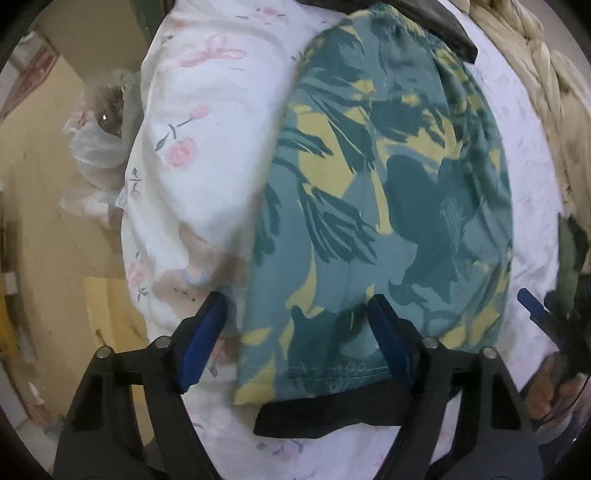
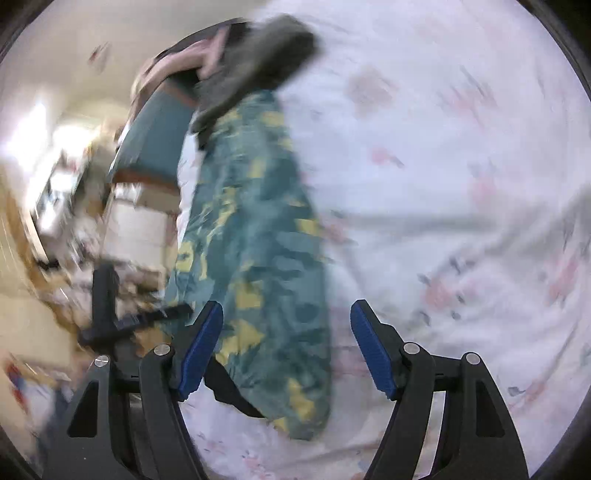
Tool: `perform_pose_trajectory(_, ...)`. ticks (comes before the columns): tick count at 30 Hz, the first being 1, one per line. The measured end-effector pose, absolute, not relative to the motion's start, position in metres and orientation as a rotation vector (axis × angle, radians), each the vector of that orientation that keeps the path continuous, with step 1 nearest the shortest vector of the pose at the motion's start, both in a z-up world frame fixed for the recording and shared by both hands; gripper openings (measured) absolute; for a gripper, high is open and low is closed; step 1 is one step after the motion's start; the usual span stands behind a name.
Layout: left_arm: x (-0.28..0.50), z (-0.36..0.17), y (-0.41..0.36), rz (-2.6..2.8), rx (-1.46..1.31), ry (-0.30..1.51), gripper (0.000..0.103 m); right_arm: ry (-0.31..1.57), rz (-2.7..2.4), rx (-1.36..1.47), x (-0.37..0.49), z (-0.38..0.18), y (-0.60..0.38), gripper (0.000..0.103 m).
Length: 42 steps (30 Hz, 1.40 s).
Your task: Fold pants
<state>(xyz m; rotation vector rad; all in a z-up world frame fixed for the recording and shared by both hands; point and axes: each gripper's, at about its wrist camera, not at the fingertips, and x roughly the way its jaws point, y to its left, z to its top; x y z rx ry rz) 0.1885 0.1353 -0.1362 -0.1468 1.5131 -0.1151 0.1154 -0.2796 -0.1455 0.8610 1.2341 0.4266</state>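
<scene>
The pants (image 1: 376, 206), teal with yellow print, lie flat on the bed (image 1: 207, 147) over its floral sheet, apparently already doubled lengthwise, one hem near me with a black strip (image 1: 325, 410) showing beneath it. My left gripper (image 1: 299, 332) hangs over that hem, fingers wide, holding nothing; my right gripper (image 2: 286, 343) hovers at the other side, also spread wide and empty. I judge I'm between folds: next I'd pinch both hem corners and carry them up to the waistband (image 1: 406, 33).
</scene>
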Motion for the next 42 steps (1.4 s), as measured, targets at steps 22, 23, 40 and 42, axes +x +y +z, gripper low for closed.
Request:
perform_pose_trajectory(22,0.125,-0.098,0.092,-0.223,-0.212,1.415,0.002,1.301,0.680,0.699,0.108,-0.117,-0.229,0.006)
perform_pose_trajectory(23,0.117,-0.092,0.089,-0.244,-0.244,1.404,0.002,1.286,0.672,0.681,0.106,-0.106,-0.236,0.006)
perform_pose_trajectory(40,-0.014,-0.115,0.036,-0.105,-0.166,1.541,0.032,1.508,0.317,0.429,0.018,-0.109,-0.312,0.013)
perform_pose_trajectory(42,-0.016,-0.108,0.042,-0.059,-0.175,1.540,0.049,1.427,0.303,0.410,0.023,-0.096,-0.317,0.013)
